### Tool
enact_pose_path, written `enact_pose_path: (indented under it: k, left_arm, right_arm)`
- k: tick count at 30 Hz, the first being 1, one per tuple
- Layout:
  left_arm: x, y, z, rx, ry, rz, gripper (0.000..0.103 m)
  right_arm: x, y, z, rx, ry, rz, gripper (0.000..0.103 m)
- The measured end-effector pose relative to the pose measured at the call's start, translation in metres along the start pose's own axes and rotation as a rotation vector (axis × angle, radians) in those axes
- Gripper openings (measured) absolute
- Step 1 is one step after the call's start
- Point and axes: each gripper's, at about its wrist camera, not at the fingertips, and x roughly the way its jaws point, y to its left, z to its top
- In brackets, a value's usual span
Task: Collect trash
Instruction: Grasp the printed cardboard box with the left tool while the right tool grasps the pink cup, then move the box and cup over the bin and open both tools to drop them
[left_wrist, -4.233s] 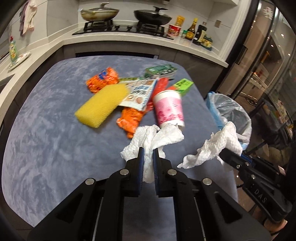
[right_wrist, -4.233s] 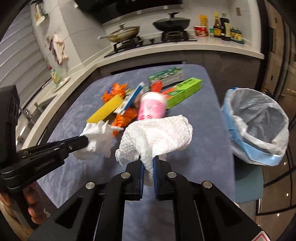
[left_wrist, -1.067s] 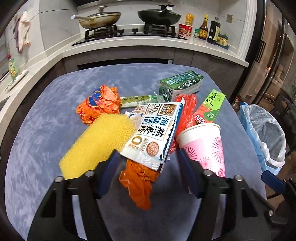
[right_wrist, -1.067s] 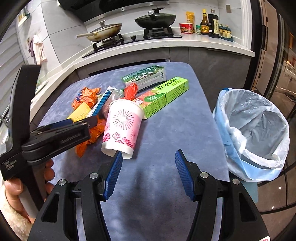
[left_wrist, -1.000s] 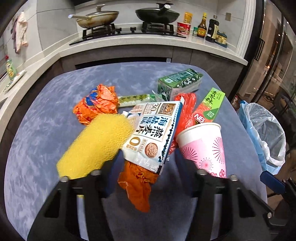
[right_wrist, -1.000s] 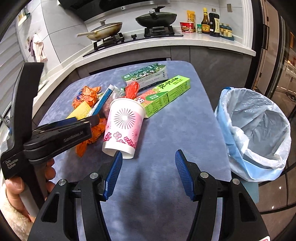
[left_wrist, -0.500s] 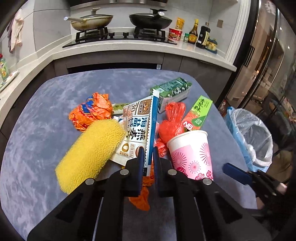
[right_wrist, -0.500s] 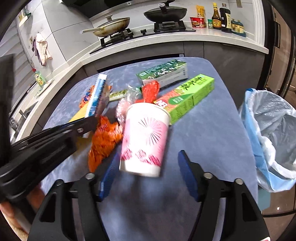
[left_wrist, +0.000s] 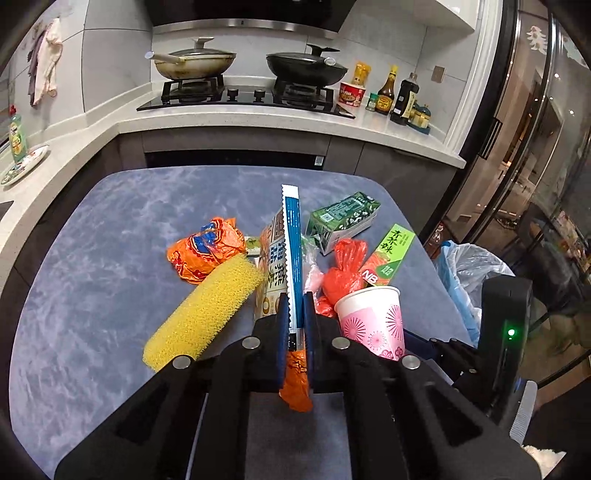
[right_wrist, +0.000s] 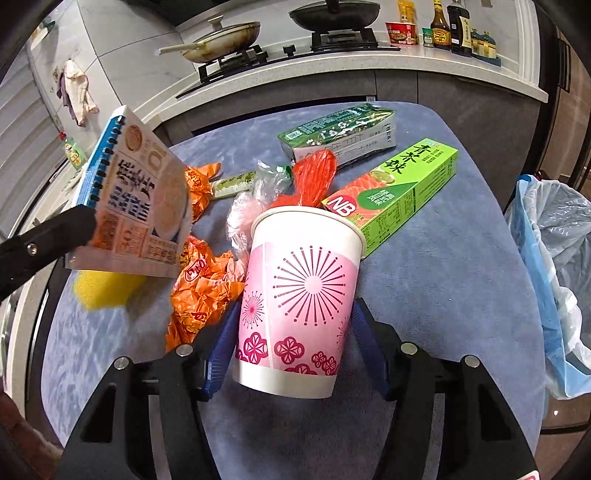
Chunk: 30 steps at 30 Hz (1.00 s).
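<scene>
My left gripper is shut on the edge of a white and blue snack packet and holds it lifted on edge above the table; the packet also shows in the right wrist view. My right gripper grips a pink and white paper cup between its blue pads; the cup also shows in the left wrist view. Other trash lies on the blue table: a yellow sponge, orange wrappers, a red bag, a green box and a green carton.
A bin lined with a blue and white bag stands off the table's right edge, also in the left wrist view. A kitchen counter with a stove, pans and sauce bottles runs behind the table.
The paper towels held earlier are gone from both grippers. My left gripper has shut on the snack packet and raised it. My right gripper has closed in around the pink cup.
</scene>
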Motion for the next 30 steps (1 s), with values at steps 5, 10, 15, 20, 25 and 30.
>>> enact_pose_path:
  k: [5,10,15,20,25,30]
  left_arm:
    - [-0.010,-0.007,0.000,0.004,-0.006,-0.015,0.007]
    - [-0.023,-0.024,0.000,0.025,-0.020,-0.035,0.007]
    - [-0.042,-0.041,0.000,0.039,-0.047,-0.069,0.007]
    - [-0.053,-0.063,0.002,0.057,-0.051,-0.130,0.007]
    - [-0.049,-0.100,0.005,0.105,-0.031,-0.183,0.007]
    - [-0.035,-0.149,0.008,0.162,-0.011,-0.259,0.007]
  right_arm:
    - [-0.018,-0.006,-0.004,0.013,-0.022,0.020,0.058]
    - [-0.044,-0.012,-0.011,0.015,-0.050,0.046,0.058]
    - [-0.073,-0.025,-0.021,0.030,-0.077,0.056,0.058]
    - [-0.103,-0.046,-0.030,0.065,-0.119,0.038,0.058]
    - [-0.131,-0.082,-0.033,0.127,-0.168,-0.017,0.058]
    - [-0.149,-0.133,-0.039,0.214,-0.201,-0.092,0.058]
